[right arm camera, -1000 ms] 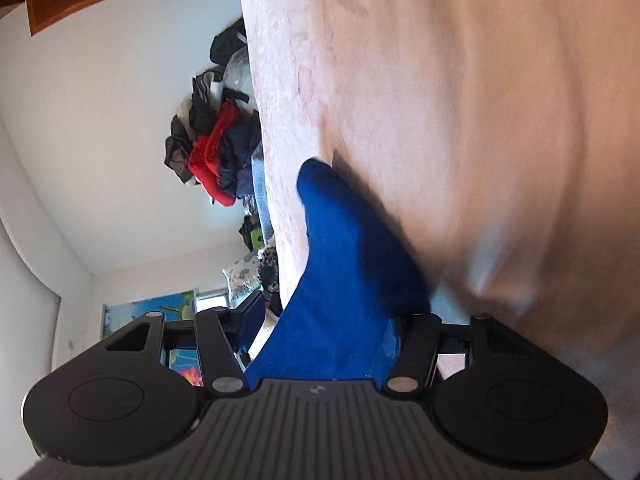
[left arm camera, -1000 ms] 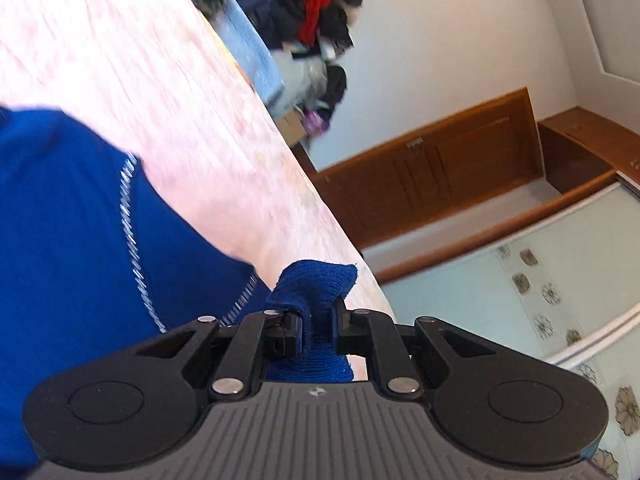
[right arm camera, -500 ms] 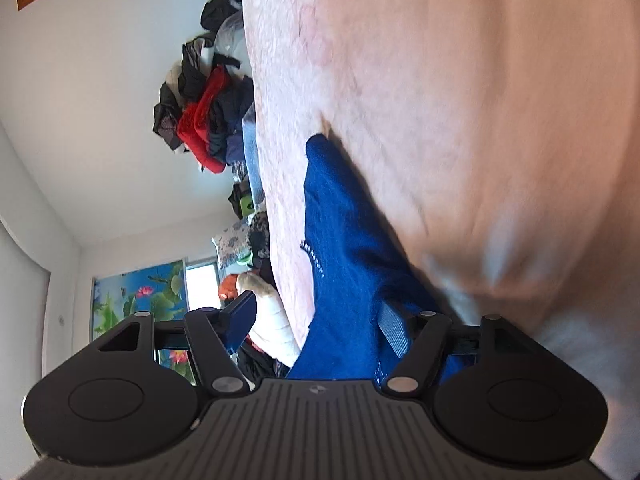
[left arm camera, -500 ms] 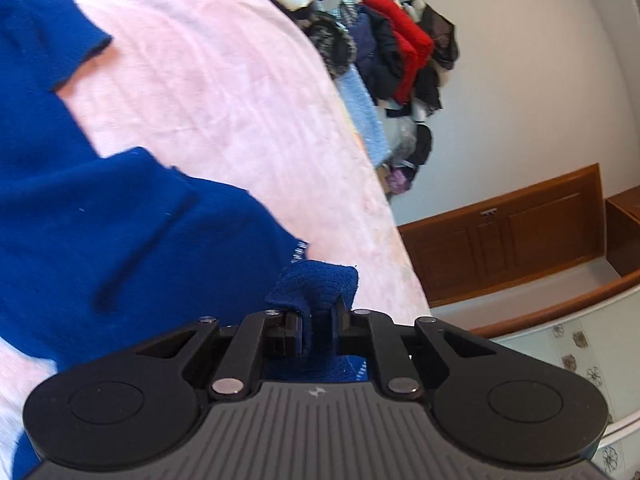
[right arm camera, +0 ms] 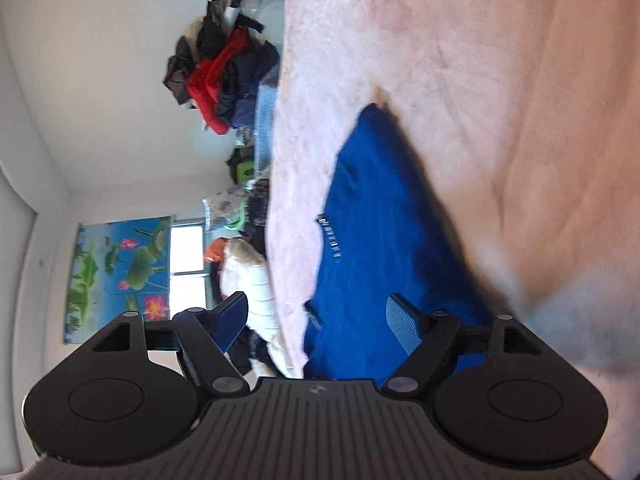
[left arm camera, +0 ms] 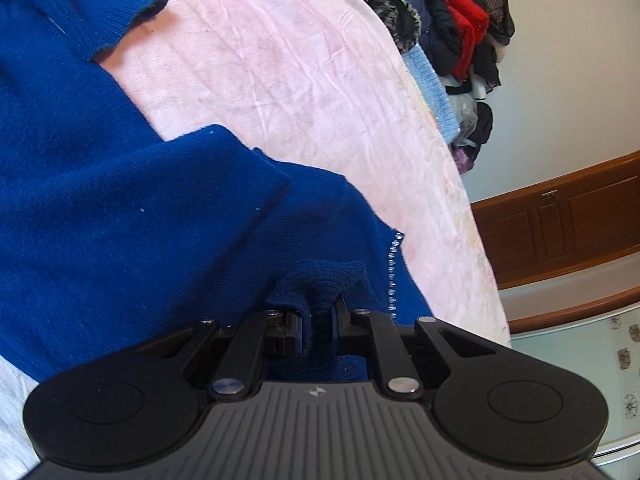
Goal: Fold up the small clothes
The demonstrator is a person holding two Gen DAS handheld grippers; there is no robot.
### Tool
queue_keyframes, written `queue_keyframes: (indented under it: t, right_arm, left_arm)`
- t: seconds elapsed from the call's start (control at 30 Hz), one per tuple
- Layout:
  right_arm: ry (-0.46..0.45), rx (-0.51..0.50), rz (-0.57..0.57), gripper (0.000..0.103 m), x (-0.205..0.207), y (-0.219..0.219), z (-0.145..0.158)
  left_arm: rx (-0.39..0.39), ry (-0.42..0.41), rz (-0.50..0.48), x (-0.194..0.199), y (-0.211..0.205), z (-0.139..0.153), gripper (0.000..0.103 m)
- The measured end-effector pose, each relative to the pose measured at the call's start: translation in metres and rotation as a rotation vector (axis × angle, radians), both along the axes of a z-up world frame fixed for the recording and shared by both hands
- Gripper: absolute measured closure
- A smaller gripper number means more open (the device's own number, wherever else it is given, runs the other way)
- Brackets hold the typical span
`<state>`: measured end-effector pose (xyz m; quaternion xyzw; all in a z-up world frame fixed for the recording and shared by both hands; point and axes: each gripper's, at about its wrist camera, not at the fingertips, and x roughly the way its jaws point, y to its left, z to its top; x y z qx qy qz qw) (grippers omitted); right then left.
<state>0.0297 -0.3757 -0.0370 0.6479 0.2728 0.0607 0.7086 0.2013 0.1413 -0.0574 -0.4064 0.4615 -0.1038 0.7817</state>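
Observation:
A small blue knit garment (left arm camera: pixel 120 208) with a line of silver studs lies folded over itself on a pink bedsheet (left arm camera: pixel 288 72). A short sleeve sticks out at the top left. My left gripper (left arm camera: pixel 318 330) is shut on a bunched corner of the garment, low over the fabric. In the right wrist view the same blue garment (right arm camera: pixel 372 240) lies on the sheet. My right gripper (right arm camera: pixel 320 316) is open and empty, its jaws wide apart just above the garment's near edge.
A pile of dark and red clothes (left arm camera: pixel 452 40) sits at the far end of the bed, also in the right wrist view (right arm camera: pixel 224 76). A wooden cabinet (left arm camera: pixel 560 224) stands past the bed's edge. A flower poster (right arm camera: pixel 120 268) hangs on the wall.
My left gripper carried the pinched corner over the garment and lowered it, so more of the blue fabric now lies beneath it. My right gripper let go and opened wide.

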Motion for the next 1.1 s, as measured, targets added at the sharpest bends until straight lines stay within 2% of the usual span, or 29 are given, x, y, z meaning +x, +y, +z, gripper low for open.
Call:
queue_keyframes:
  t: [0.03,0.07,0.1,0.17,0.2,0.27,0.33,0.4,0.47,0.5,0.57,0.67,0.73,0.8,0.83,0.87,0.93,1.0,1.03,1.1]
  right_arm:
    - [0.032,-0.021,-0.006,0.029,0.001,-0.001,-0.006]
    - [0.061,-0.031,-0.013,0.043,0.000,-0.002,-0.012]
    - [0.076,-0.040,-0.019,0.048,0.000,-0.002,-0.017]
    - [0.081,-0.059,-0.009,0.050,-0.001,-0.002,-0.019]
    - [0.085,-0.072,0.004,0.050,0.000,-0.001,-0.017]
    - [0.099,-0.121,0.030,0.041,0.000,0.001,-0.009]
    - [0.081,-0.186,0.053,0.038,0.000,0.005,0.006]
    - [0.027,-0.274,0.072,0.035,0.000,0.010,0.026]
    - [-0.011,-0.333,0.109,0.027,0.008,0.016,0.041]
    - [-0.015,-0.349,0.124,0.026,0.013,0.019,0.046]
    - [-0.018,-0.344,0.156,0.027,0.026,0.024,0.045]
    - [0.012,-0.384,0.174,0.027,0.044,0.032,0.037]
    - [0.038,-0.422,0.181,0.026,0.048,0.034,0.029]
    - [0.042,-0.448,0.173,0.030,0.046,0.034,0.020]
    - [0.021,-0.442,0.162,0.032,0.042,0.031,0.017]
    - [0.012,-0.434,0.154,0.037,0.039,0.029,0.015]
    - [0.003,-0.446,0.152,0.041,0.035,0.028,0.013]
    - [-0.010,-0.471,0.158,0.043,0.031,0.029,0.012]
    - [-0.015,-0.478,0.155,0.042,0.030,0.030,0.012]
    - [-0.025,-0.498,0.147,0.042,0.027,0.034,0.013]
  left_arm:
    - [0.013,0.004,-0.003,0.001,0.000,-0.001,0.091]
    - [0.024,0.004,-0.005,0.002,0.000,-0.002,0.091]
    - [0.034,0.004,-0.009,0.003,0.000,-0.002,0.091]
    - [0.058,0.005,-0.028,0.007,-0.001,0.004,0.089]
    - [0.069,0.003,-0.048,0.010,0.000,0.010,0.083]
    - [0.073,-0.016,-0.062,0.012,0.007,0.029,0.070]
    - [0.071,-0.124,-0.068,0.008,0.018,0.059,0.036]
    - [0.114,-0.266,-0.032,-0.005,0.024,0.089,0.023]
    - [0.112,-0.340,-0.062,-0.010,0.018,0.102,0.023]
    - [0.102,-0.345,-0.092,-0.009,0.010,0.103,0.023]
    - [0.109,-0.336,-0.139,-0.007,-0.013,0.094,0.023]
    - [0.164,-0.280,-0.190,-0.005,-0.047,0.060,0.024]
    - [0.211,-0.238,-0.166,-0.003,-0.058,0.037,0.024]
    - [0.235,-0.201,-0.116,-0.003,-0.059,0.017,0.025]
    - [0.222,-0.232,-0.085,-0.007,-0.056,0.012,0.026]
    - [0.227,-0.247,-0.080,-0.008,-0.054,0.011,0.026]
    - [0.285,-0.273,-0.087,-0.013,-0.061,0.014,0.028]
    - [0.365,-0.299,-0.115,-0.018,-0.071,0.016,0.027]
    - [0.380,-0.302,-0.117,-0.021,-0.073,0.019,0.027]
    - [0.342,-0.292,-0.082,-0.029,-0.064,0.025,0.027]
